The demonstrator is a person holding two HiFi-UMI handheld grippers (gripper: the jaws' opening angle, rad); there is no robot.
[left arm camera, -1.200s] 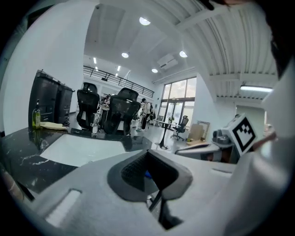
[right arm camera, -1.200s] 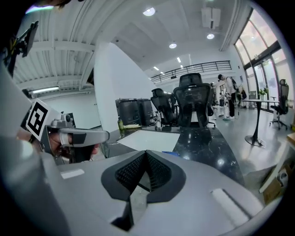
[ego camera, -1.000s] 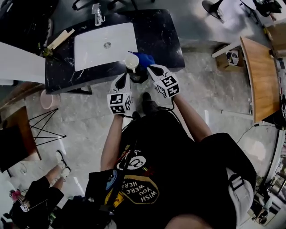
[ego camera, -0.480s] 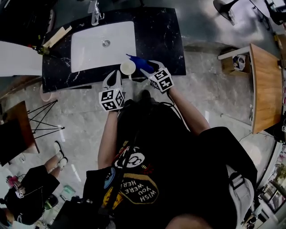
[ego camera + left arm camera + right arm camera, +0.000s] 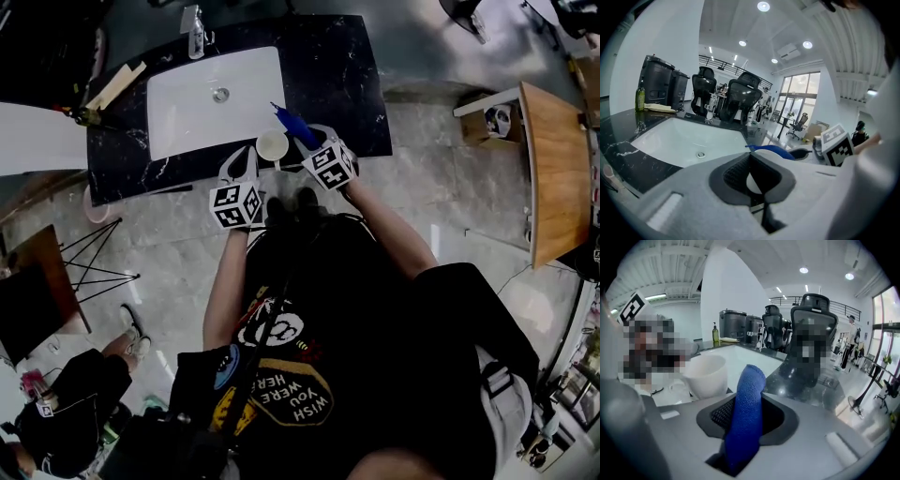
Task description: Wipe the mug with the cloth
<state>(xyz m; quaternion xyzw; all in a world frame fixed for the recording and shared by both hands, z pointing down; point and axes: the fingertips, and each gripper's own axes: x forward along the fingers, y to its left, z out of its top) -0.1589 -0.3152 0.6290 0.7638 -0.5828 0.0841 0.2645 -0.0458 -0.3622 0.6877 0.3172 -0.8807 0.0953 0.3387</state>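
Observation:
A white mug is at the front edge of the black marble counter, just right of the white sink. My left gripper reaches it from the near left; in the left gripper view its jaws are shut on a white part of the mug. A folded blue cloth stands up out of my right gripper, beside the mug's right rim. In the right gripper view the cloth fills the gap between the closing jaws, with the mug just left of it.
A bottle stands by the tap behind the sink, and a wooden strip lies at its left. A wooden table is at the right. Another person stands at lower left. Office chairs stand beyond the counter.
My right gripper with the cloth has moved in closer to the mug's right side. The left gripper has stayed at the mug.

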